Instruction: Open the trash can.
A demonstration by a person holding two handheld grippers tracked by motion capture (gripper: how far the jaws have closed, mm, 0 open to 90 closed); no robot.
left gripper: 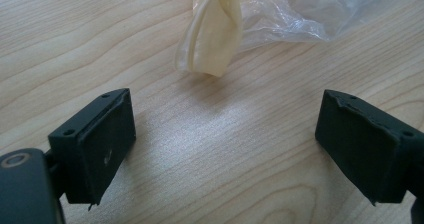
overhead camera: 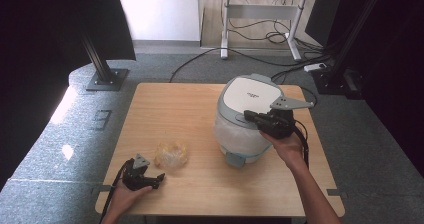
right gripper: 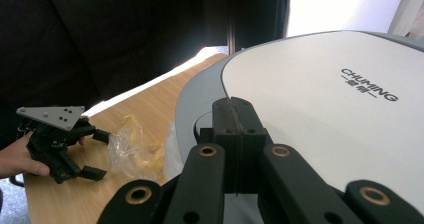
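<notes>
Resting on the rice cooker [overhead camera: 247, 115] lid, the right gripper [overhead camera: 252, 117] is clenched empty. Left gripper [overhead camera: 152, 180] gapes just short of the plastic bag [overhead camera: 171, 154].

Left claw [overhead camera: 150, 180] low, jaws spread wide, right claw [overhead camera: 249, 116] raised, jaws pressed together

Worktop [overhead camera: 190, 184], wood: 1.
Rice cooker [overhead camera: 247, 116], white and grey-blue, lid shut, toward the right edge of the worktop: 1.
Plastic bag [overhead camera: 171, 154], clear, crumpled, with yellowish contents, near the front-left corner: 1.
Left gripper [overhead camera: 152, 180], black, two-jaw, hand-held, jaws apart: 1.
Right gripper [overhead camera: 250, 116], black, two-jaw, hand-held, jaws together, at the cooker lid: 1.
Grippers in all: 2.
</notes>
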